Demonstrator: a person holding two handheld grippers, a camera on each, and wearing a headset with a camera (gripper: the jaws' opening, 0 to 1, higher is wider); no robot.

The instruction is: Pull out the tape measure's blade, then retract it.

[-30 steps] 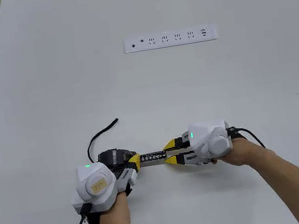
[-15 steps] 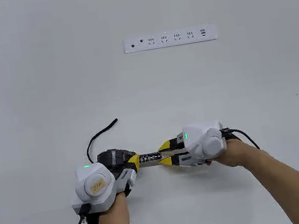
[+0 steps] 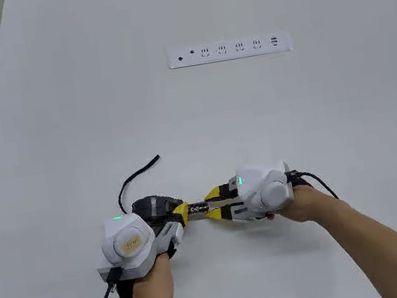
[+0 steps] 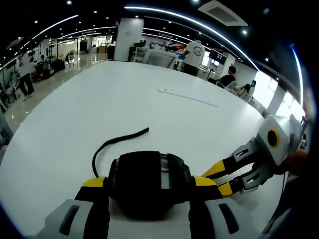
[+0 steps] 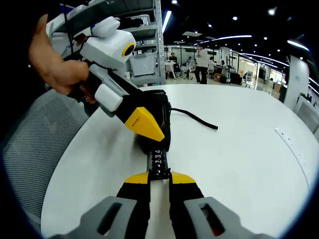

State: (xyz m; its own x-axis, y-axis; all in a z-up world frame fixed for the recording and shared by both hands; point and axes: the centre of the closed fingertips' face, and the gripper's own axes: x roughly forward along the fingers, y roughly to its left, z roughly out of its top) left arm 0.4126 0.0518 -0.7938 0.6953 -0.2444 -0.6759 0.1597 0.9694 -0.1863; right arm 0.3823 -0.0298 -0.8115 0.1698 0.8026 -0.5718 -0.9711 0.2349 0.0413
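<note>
The right gripper [image 3: 217, 204], clenched on the numbered metal blade [image 3: 197, 209], now sits closer to the rounded black tape-measure case [image 3: 153, 206] that the left gripper [image 3: 175, 218] grasps, so retraction looks nearly finished.

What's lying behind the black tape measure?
A black strap curls across the white table, with a power strip farther back. Where the strap joins the tape measure is hidden by the case.

We find the tape measure [image 3: 155, 207] near the worktop's [image 3: 329, 113] front edge, left of middle, between the left gripper's [image 4: 149, 183] jaws. Its blade [image 3: 197, 209] runs right (a short way) into the right gripper [image 3: 215, 204]. The strap [image 3: 136, 178] trails behind the case. The power strip [image 3: 229, 48] lies well behind, toward the far edge.
</note>
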